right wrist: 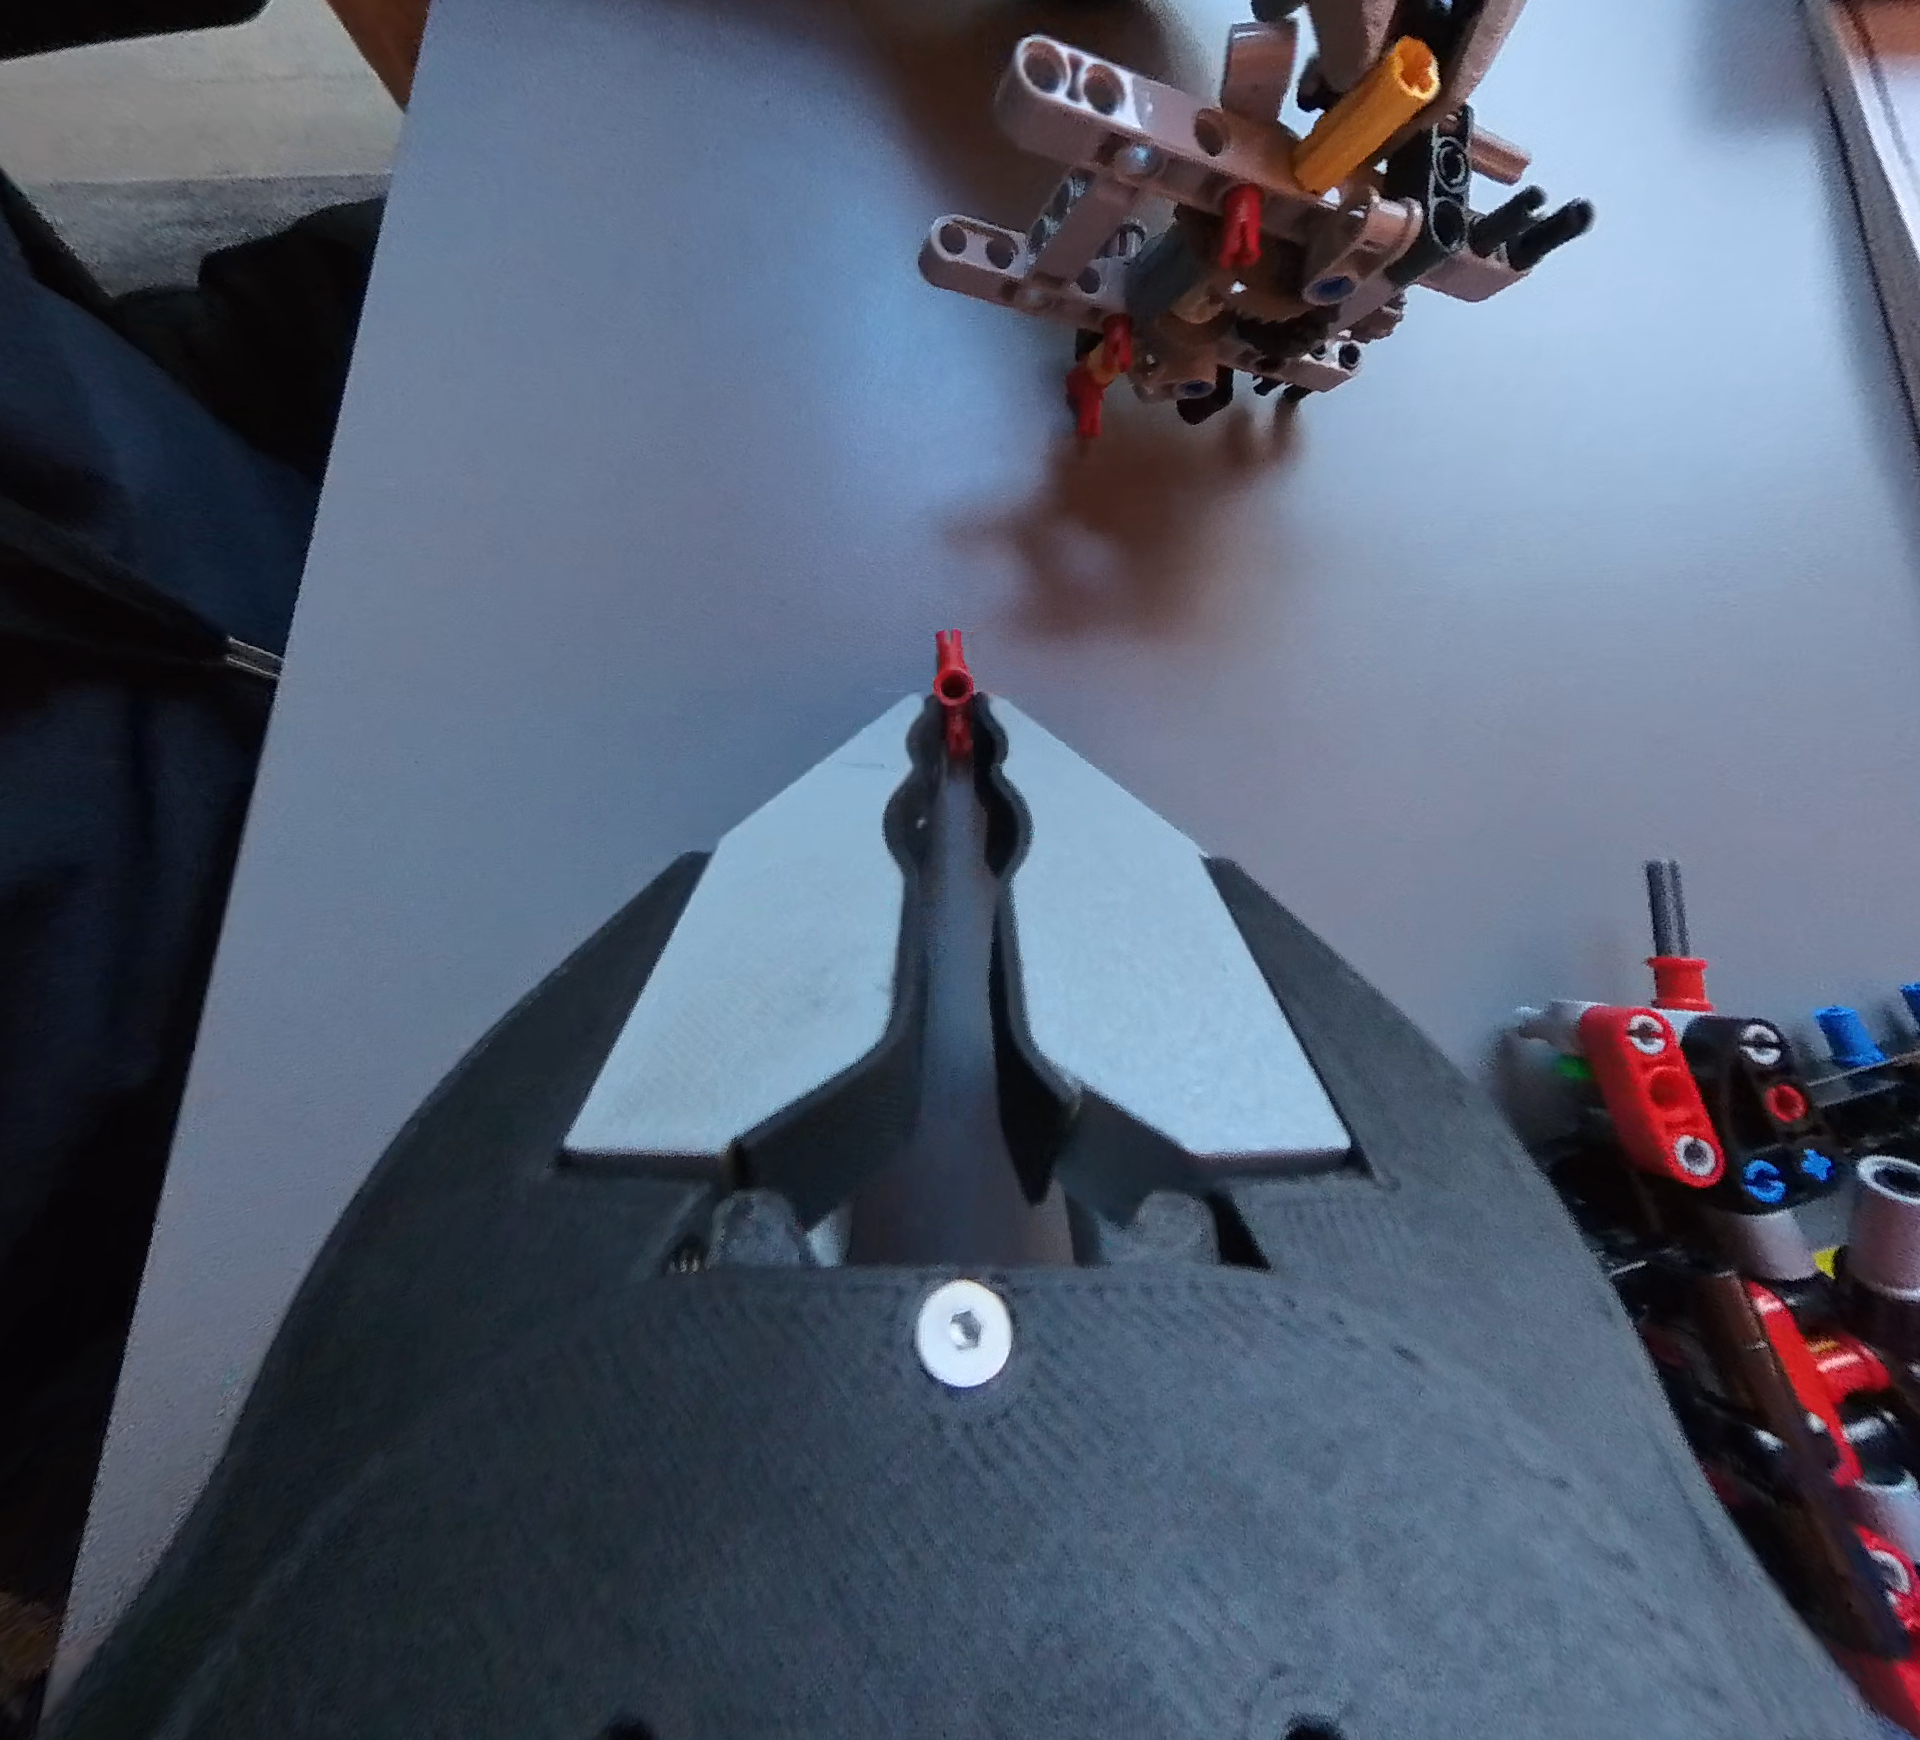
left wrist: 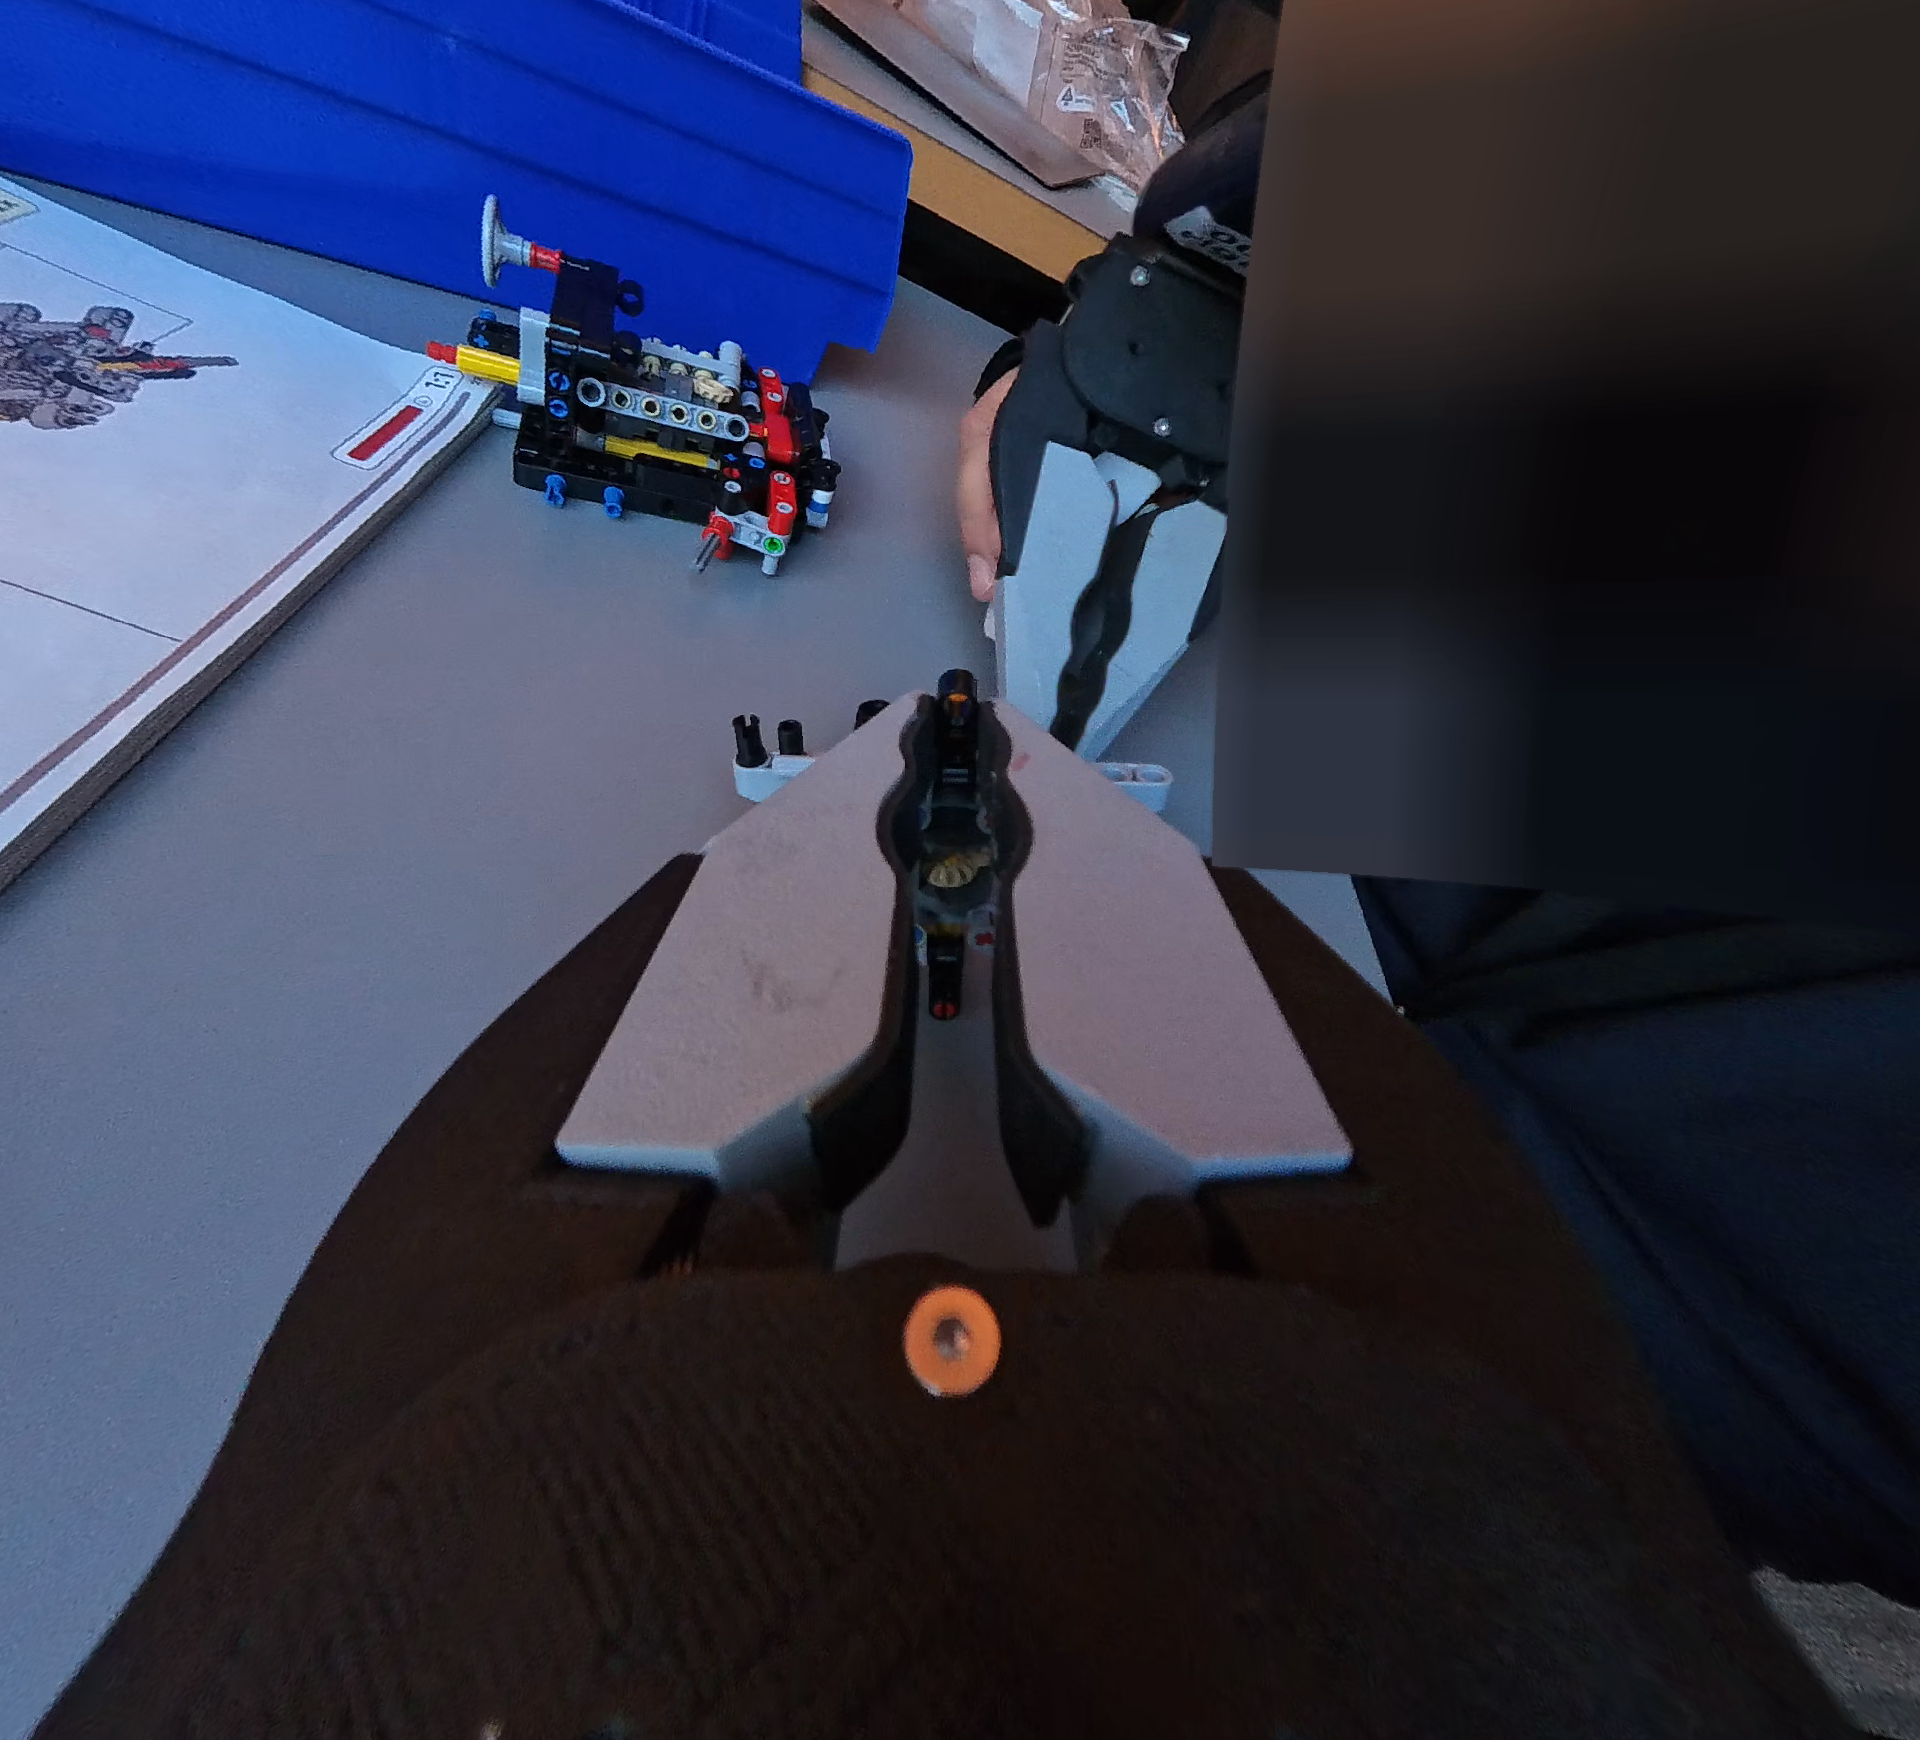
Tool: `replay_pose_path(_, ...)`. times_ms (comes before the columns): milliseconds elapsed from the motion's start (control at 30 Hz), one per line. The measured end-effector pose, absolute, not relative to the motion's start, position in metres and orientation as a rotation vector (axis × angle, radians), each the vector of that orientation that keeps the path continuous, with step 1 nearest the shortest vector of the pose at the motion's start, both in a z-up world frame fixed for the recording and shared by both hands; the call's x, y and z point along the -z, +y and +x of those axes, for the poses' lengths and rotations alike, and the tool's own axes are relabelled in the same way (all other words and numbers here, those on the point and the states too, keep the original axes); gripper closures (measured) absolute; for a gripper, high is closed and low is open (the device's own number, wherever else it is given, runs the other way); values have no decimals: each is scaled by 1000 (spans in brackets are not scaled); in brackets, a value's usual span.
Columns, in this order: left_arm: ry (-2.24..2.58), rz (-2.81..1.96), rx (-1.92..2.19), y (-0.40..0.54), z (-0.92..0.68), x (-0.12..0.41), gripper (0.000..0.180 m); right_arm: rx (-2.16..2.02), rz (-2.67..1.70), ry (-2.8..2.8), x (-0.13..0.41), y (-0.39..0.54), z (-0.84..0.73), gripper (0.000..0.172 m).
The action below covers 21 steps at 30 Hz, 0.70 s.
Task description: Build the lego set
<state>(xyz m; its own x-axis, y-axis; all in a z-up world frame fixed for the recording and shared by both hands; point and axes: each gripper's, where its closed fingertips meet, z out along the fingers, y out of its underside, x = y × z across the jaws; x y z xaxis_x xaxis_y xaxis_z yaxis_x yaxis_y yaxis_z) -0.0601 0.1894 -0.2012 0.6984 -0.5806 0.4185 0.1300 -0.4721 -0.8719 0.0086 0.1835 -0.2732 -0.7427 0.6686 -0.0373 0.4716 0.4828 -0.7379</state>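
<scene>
The right gripper (right wrist: 956, 703) is seen closed on a small red plastic connector pin (right wrist: 951, 684), whose split end juts out past the fingertips above the bare grey tabletop (right wrist: 623, 443). The left gripper (left wrist: 954, 724) is closed on a grey-and-tan sub-assembly of toy building beams (right wrist: 1195, 236); from the right wrist view it is seen held tilted just above the table, well ahead and to the right of the pin, with an orange tubular sleeve (right wrist: 1366, 111) right at the gripping fingertips. In the left wrist view only parts of this assembly show: a black pin end beyond the tips, a tan bevel gear between the fingers, and pale beam ends to either side.

A larger black, red and yellow brick model (left wrist: 665, 433) stands further off on the table, just beside an open instruction booklet (left wrist: 208, 464) and in front of a blue plastic bin (left wrist: 416, 80) (the same model fills the lower right corner of the right wrist view).

The step in hand is judged to be the bringing together of pin and assembly: both are gripped, yet they are well apart. An open hole would need to be turned toward the pin and the pin lined up squarely; which hole is meant cannot be told.
</scene>
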Motion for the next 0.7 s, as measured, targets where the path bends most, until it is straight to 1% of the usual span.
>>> replay_pose_path(133,383,-1885,886,187,-55,202,176,-1081,-950,-2464,274,184,8,169)
replay_pose_path(233,427,-1872,874,185,-49,201,176,-1090,-1029,-2415,269,190,2,169)
replay_pose_path(400,495,-1855,789,185,-41,200,176,-1550,-1164,-2222,204,194,-20,170)
replay_pose_path(600,509,-1843,792,184,-35,199,176,-1455,-1111,-2259,211,186,-31,171)
replay_pose_path(700,496,-1841,815,183,-35,199,176,-1495,-1079,-2193,200,188,-32,171)
